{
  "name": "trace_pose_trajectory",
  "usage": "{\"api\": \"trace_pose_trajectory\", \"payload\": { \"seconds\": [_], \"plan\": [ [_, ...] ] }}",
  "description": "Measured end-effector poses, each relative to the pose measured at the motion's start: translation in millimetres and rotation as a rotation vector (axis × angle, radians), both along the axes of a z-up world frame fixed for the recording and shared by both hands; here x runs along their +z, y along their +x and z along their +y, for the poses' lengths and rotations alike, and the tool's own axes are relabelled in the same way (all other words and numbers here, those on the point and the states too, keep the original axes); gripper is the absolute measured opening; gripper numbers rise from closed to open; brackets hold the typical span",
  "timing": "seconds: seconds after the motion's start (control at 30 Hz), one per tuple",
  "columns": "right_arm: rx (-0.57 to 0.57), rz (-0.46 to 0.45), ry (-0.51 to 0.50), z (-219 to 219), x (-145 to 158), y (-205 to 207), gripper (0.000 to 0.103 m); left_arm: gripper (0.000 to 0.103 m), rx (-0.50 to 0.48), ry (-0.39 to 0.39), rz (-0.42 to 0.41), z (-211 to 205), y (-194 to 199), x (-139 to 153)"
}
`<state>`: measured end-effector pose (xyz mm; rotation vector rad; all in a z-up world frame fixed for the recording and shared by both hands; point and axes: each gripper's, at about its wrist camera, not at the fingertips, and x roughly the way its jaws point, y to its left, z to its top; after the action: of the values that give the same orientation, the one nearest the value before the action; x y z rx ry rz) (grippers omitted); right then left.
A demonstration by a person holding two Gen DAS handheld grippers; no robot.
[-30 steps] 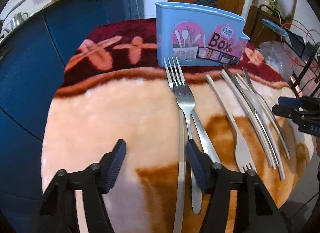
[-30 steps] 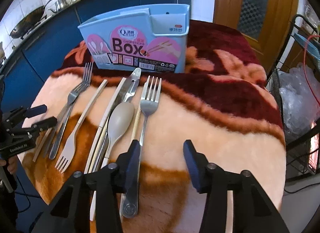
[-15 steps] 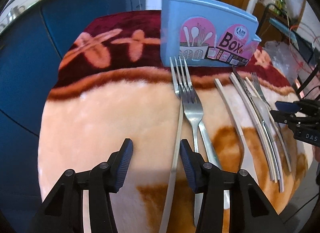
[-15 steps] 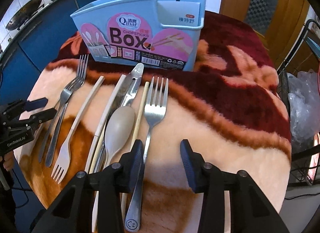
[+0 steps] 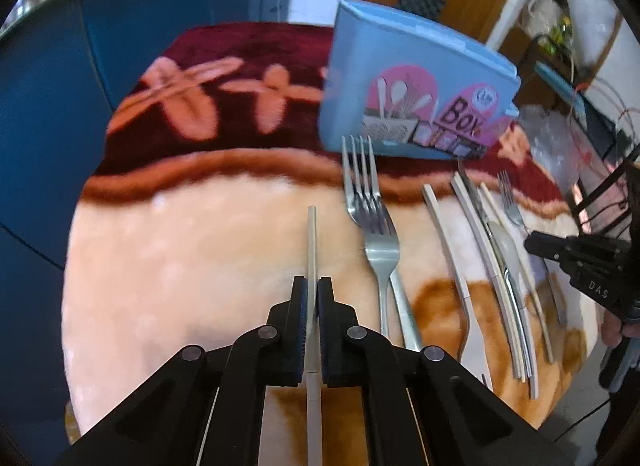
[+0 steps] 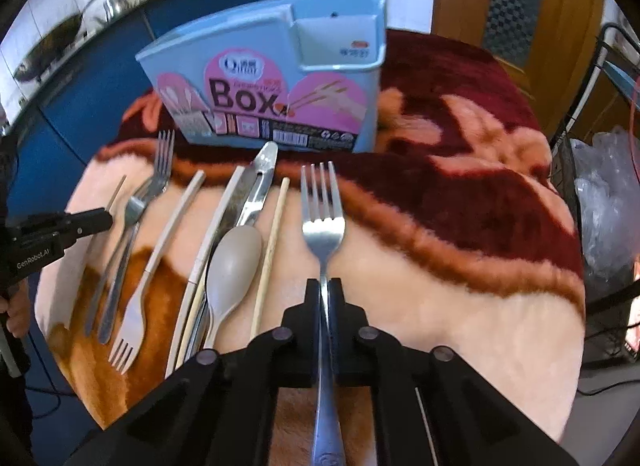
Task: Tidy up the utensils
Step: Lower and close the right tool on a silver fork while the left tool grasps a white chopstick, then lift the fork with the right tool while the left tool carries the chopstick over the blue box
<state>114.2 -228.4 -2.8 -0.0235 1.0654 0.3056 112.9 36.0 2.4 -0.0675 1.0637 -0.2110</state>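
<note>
Utensils lie in a row on my plush blanket [image 6: 460, 306], in front of the blue box [image 6: 280, 65] that stands upright at the dark red end. My left gripper [image 5: 313, 286] has just closed its jaws and now pinches a pale chopstick [image 5: 312, 238], which sticks out forward past the pads. Just right of it, two steel forks [image 5: 376, 225] overlap, tines toward the box. My right gripper [image 6: 324, 286] has likewise just clamped down, on the handle of a steel fork [image 6: 323, 209] (rightmost of the row, tines toward the box). Left of that fork: a second chopstick [image 6: 272, 250], a beige spoon [image 6: 234, 262] lying over a steel knife [image 6: 260, 181], a pale flat handle, then a beige fork [image 6: 132, 326] with tines pointing toward me. Whether either gripped piece is off the blanket, I cannot tell. Frames are slightly blurred.
</note>
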Motion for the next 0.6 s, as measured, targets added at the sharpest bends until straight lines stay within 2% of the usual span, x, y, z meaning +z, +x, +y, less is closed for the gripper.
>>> {"api": "trace_pose_trajectory", "payload": {
  "seconds": [0.37, 0.6],
  "plan": [
    [-0.036, -0.261, 0.202, -17, 38, -33, 0.006, 0.004, 0.023, -0.157, -0.292, 10, -31, 57],
    [-0.053, -0.439, 0.223, -17, 65, -42, 0.005, 0.004, 0.021, -0.174, -0.509, -2, -31, 105]
  ]
}}
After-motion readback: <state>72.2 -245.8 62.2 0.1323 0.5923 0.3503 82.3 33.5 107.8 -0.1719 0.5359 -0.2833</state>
